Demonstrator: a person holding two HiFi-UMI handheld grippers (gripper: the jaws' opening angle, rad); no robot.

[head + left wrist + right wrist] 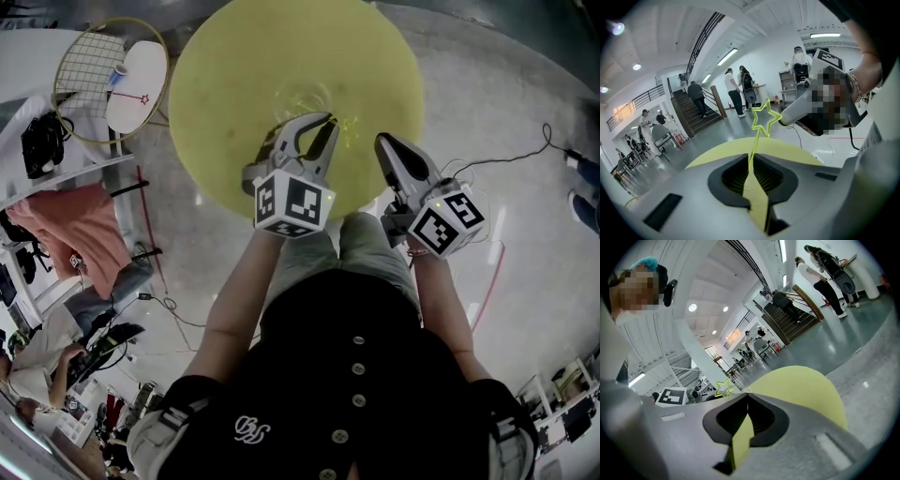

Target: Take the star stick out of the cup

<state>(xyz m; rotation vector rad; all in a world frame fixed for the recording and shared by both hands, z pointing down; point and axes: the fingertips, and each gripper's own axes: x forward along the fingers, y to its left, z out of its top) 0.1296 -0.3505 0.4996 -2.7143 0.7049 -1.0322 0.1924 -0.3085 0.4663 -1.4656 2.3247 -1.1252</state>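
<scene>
Over table, cup nearby, left hand-held gripper pinching star stick

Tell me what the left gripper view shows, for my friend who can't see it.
The left gripper is shut on the thin stem of a yellow-green star stick, whose star pokes up above the jaws. Behind it lie a round yellow table and the right gripper, with people by a staircase farther back.

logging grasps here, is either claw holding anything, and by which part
The left claw pinches the star stick by its thin stem, below the star. The right claw is shut on nothing.
</scene>
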